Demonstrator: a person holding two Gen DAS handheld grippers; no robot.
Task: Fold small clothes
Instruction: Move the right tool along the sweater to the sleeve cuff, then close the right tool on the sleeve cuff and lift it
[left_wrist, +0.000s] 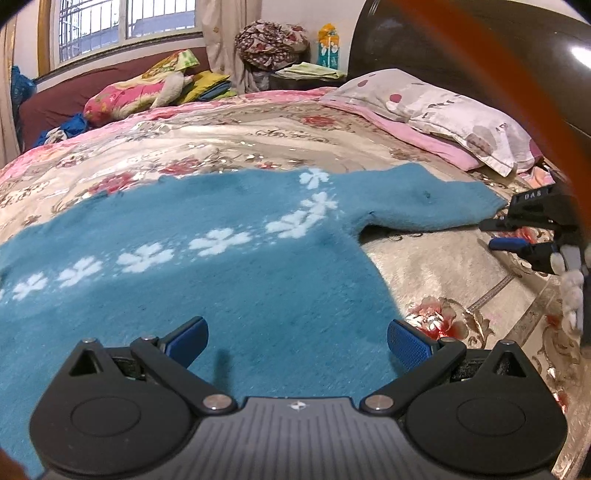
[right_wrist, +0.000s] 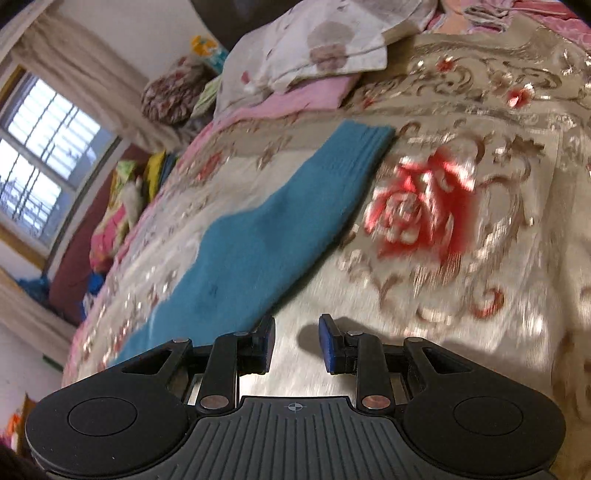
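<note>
A small teal-blue sweater (left_wrist: 221, 266) with a row of white flowers lies flat on the floral bedspread (left_wrist: 258, 140). Its sleeve (left_wrist: 424, 203) stretches to the right, and shows in the right wrist view (right_wrist: 280, 221) running up to the ribbed cuff. My left gripper (left_wrist: 297, 341) is wide open and empty, just above the sweater's body near its hem. My right gripper (right_wrist: 297, 343) is open with a narrow gap and empty, over the bedspread beside the sleeve's lower edge. It also shows at the right edge of the left wrist view (left_wrist: 517, 236).
A white spotted pillow (left_wrist: 443, 110) on a pink one lies at the head of the bed by the dark headboard (left_wrist: 480, 44). Piled cushions and clothes (left_wrist: 147, 88) sit on a maroon sofa under the window. Bare bedspread (right_wrist: 461, 258) lies right of the sleeve.
</note>
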